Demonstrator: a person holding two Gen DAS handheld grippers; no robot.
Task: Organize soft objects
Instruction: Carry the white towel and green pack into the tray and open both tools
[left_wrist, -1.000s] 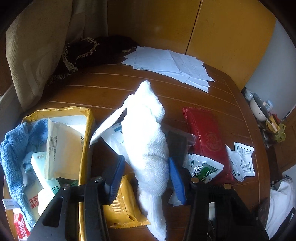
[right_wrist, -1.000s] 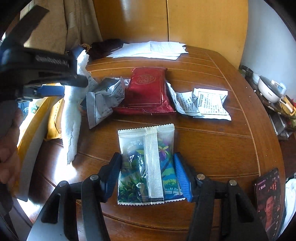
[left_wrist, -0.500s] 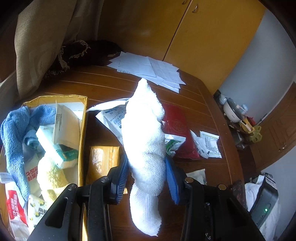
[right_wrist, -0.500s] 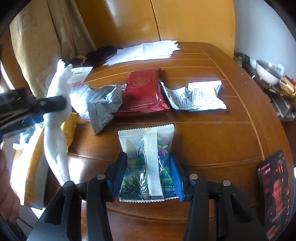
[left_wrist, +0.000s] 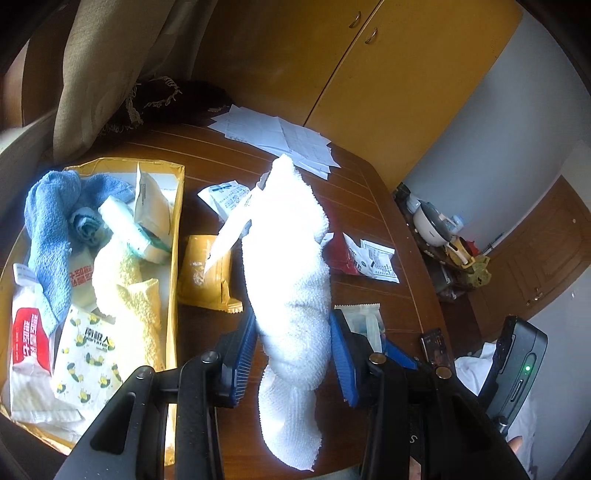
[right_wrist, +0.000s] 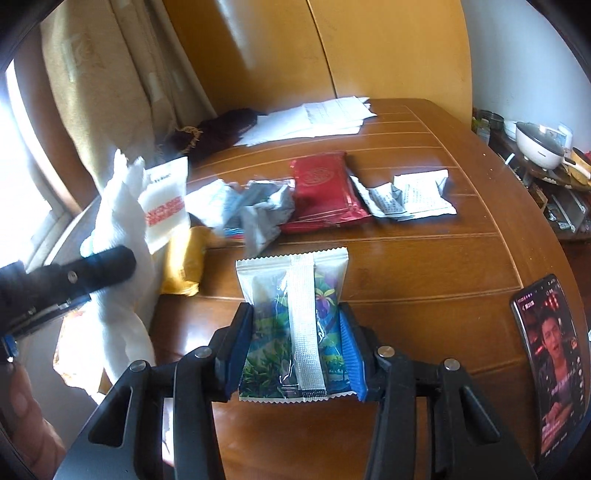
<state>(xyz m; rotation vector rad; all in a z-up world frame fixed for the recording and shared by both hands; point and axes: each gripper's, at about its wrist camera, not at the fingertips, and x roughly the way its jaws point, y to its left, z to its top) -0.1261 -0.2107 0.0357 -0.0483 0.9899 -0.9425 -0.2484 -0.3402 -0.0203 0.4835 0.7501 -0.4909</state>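
Note:
My left gripper is shut on a white towel and holds it up above the table, right of a yellow box. The box holds a blue towel, a yellow towel and several packets. The white towel also shows at the left of the right wrist view. My right gripper is shut on a clear snack packet with a green and blue print, just above the table.
On the brown table lie a red packet, crumpled white sachets, a silver wrapper, an orange packet and papers. A phone lies at the right edge. A curtain and dark cloth are at the back left.
My left gripper closed on the white towel and lifted it up and leftward toward the box. My right gripper closed on the snack packet.

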